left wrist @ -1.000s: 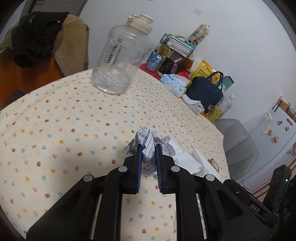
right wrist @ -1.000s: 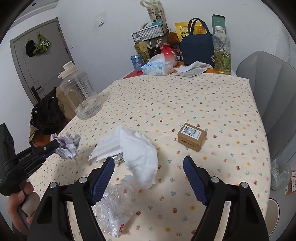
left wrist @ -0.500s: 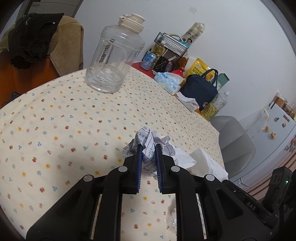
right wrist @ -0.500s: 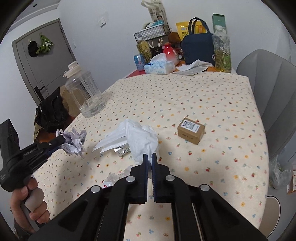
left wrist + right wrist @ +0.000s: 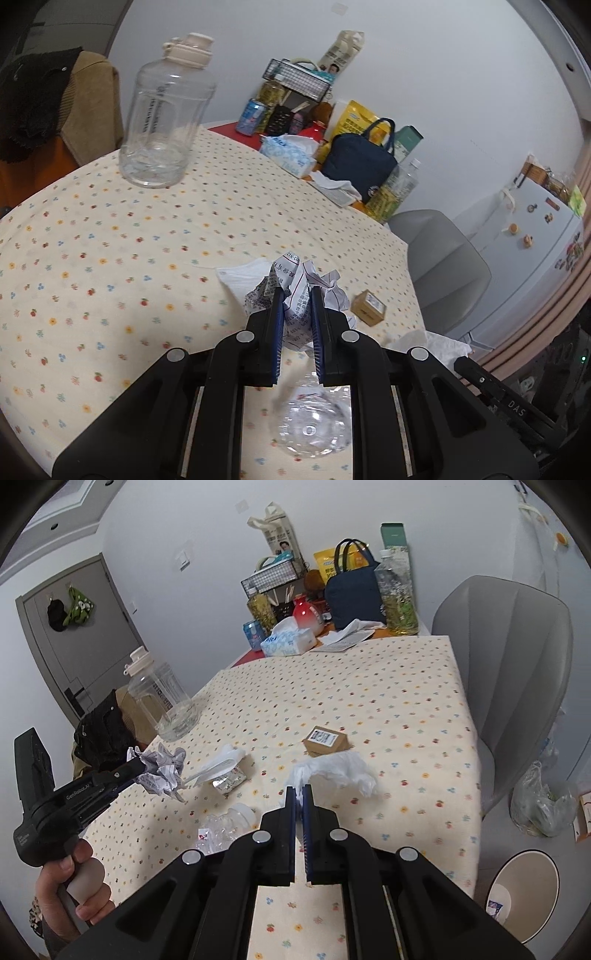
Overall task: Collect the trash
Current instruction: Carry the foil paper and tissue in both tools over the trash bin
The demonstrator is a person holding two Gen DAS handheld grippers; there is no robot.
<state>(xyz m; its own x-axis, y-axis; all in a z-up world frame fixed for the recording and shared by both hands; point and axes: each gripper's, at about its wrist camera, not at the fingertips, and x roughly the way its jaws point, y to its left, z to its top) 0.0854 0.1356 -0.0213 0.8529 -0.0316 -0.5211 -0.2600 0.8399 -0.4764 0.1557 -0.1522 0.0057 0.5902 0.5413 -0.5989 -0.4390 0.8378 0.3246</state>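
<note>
My left gripper (image 5: 297,295) is shut on a crumpled printed paper ball (image 5: 295,284) and holds it above the table; the ball also shows in the right wrist view (image 5: 162,768). My right gripper (image 5: 300,792) is shut on a white tissue (image 5: 340,770), lifted over the tablecloth. On the table lie a crushed clear plastic bottle (image 5: 225,825), a flat white tissue (image 5: 221,762), a small wrapper (image 5: 229,781) and a small cardboard box (image 5: 327,740). A round bin (image 5: 524,895) stands on the floor at the lower right.
A big clear water jug (image 5: 166,125) stands at the table's left edge. The far end holds a tissue pack (image 5: 288,642), a navy bag (image 5: 356,590), bottles and a wire basket. A grey chair (image 5: 513,653) is right of the table, with a plastic bag (image 5: 543,805) on the floor.
My right gripper closed on the white tissue and lifted it to the right. My left gripper carried the paper ball to the right over the table.
</note>
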